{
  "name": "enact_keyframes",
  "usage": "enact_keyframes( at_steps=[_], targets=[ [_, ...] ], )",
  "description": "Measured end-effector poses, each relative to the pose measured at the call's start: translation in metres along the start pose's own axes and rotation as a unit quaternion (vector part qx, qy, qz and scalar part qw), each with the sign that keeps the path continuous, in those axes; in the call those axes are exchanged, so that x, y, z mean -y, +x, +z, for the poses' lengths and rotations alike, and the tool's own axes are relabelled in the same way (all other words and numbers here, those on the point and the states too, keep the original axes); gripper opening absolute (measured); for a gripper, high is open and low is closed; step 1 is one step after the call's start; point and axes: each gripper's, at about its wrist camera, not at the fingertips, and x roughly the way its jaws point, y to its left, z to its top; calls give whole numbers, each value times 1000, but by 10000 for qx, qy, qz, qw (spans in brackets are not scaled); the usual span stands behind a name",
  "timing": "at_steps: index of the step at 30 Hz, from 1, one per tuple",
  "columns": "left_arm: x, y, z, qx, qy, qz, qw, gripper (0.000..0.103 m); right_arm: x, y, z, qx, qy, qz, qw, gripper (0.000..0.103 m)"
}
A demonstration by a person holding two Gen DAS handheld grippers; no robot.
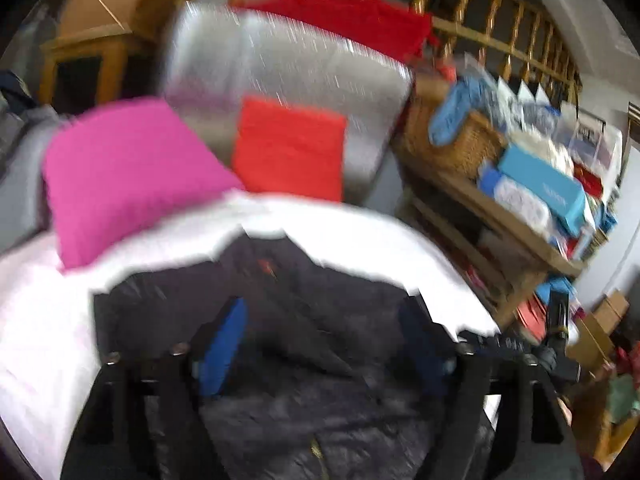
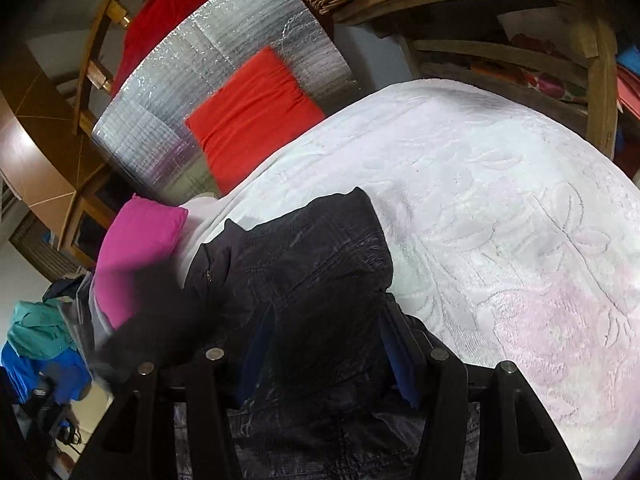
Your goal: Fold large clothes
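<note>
Jacket (image 2: 304, 264) — a large, dark, quilted one — lies bunched on the white bedspread (image 2: 500, 208) of the bed, close to the pink cushion (image 2: 140, 256) and in front of the red cushion (image 2: 252, 112) that leans on a silver foil panel (image 1: 280, 60).

In both wrist views the dark fabric fills the space between the blue-padded fingers. The left gripper (image 1: 324, 344) has its jaws set rather wide with jacket cloth between and under them, but the view is blurred, so I cannot tell if they really pinch it. The right gripper (image 2: 324, 344) also stands over the cloth, and there too the pads seem apart; a firm hold is not visible.

My judgement: the step in hand is the taking or arranging of the jacket before a fold, and the folding itself is at an early stage, because the garment is crumpled and not flat. The next move calls for both jaws to close on an edge of the jacket — then to pull it out flat on the bedspread, away from the cushions.
</note>
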Motion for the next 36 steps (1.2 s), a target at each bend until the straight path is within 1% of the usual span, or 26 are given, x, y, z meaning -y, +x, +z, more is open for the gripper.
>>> enact_keyframes(
  at_steps=[1,3,5,6,7,8,10,12,15,17,18,19,21,22,23,24,25,26,28,30,31,32,33,35,36],
  targets=[
    [-7,-5,2,50,-59,22,10000,81,-1,2,-2,-61,-10,51,10000,62],
    [-34,-8,6,58,-344,234,9991,81,-4,11,-3,-307,12,213,9993,64],
    [-56,-7,6,-1,-516,566,9971,81,-5,21,-6,-518,93,346,9980,66],
    [-72,-4,4,-140,-636,880,9940,81,-5,26,-6,-600,159,413,9972,66],
    [-85,-1,1,-280,-733,1169,9900,81,-6,31,-7,-644,212,418,9968,66],
    [-94,3,-5,-389,-796,1379,9865,81,-5,34,-7,-643,221,374,9970,66],
    [-124,14,-15,-724,-1015,1829,9752,81,-4,41,-1,-521,213,203,9982,66],
    [-149,27,-27,-1107,-1233,2146,9625,81,1,48,5,-450,280,133,9985,66],
    [-166,41,-41,-1581,-1372,2344,9493,80,7,67,11,-544,318,119,9979,66],
    [-172,50,-54,-1898,-1306,2537,9394,80,5,80,11,-689,233,208,9971,66],
    [-173,52,-57,-1982,-1277,2554,9377,80,0,90,10,-830,123,204,9963,66],
    [-173,57,-62,-2104,-1221,2535,9362,80,-6,98,8,-947,-50,74,9955,66],
    [-168,59,-71,-2232,-1095,2513,9354,80,-21,105,3,-985,-516,-274,9934,64],
    [-165,64,-72,-2242,-1037,2526,9355,80,-33,106,-1,-966,-878,-549,9899,50],
    [-163,63,-72,-2236,-974,2539,9360,80,-40,106,-2,-924,-1078,-761,9869,30],
    [-162,63,-72,-2227,-941,2537,9366,80,-49,103,-4,-834,-1270,-933,9840,21],
    [-162,63,-70,-2223,-947,2530,9368,80,-53,98,-3,-714,-1320,-910,9845,16],
    [-163,63,-68,-2224,-981,2520,9367,80,-54,92,-2,-568,-1348,-881,9853,13],
    [-167,62,-67,-2192,-1080,2492,9371,80,-58,71,5,-130,-1316,-783,9881,12],
    [-165,57,-63,-2104,-1066,2523,9384,80,-56,53,12,270,-1229,-805,9888,12],
    [-165,56,-59,-2071,-1050,2540,9389,80,-51,45,17,420,-1104,-820,9896,12],
    [-164,54,-57,-2031,-1026,2558,9396,80,-47,42,19,471,-988,-823,9906,12],
    [-163,52,-57,-2016,-992,2578,9397,80,-36,43,22,412,-813,-824,9924,12],
    [-165,57,-60,-2083,-979,2586,9382,81,-20,58,23,57,-603,-834,9947,12],
    [-166,59,-63,-2152,-995,2578,9366,81,-11,69,20,-192,-486,-880,9947,12]
  ],
)
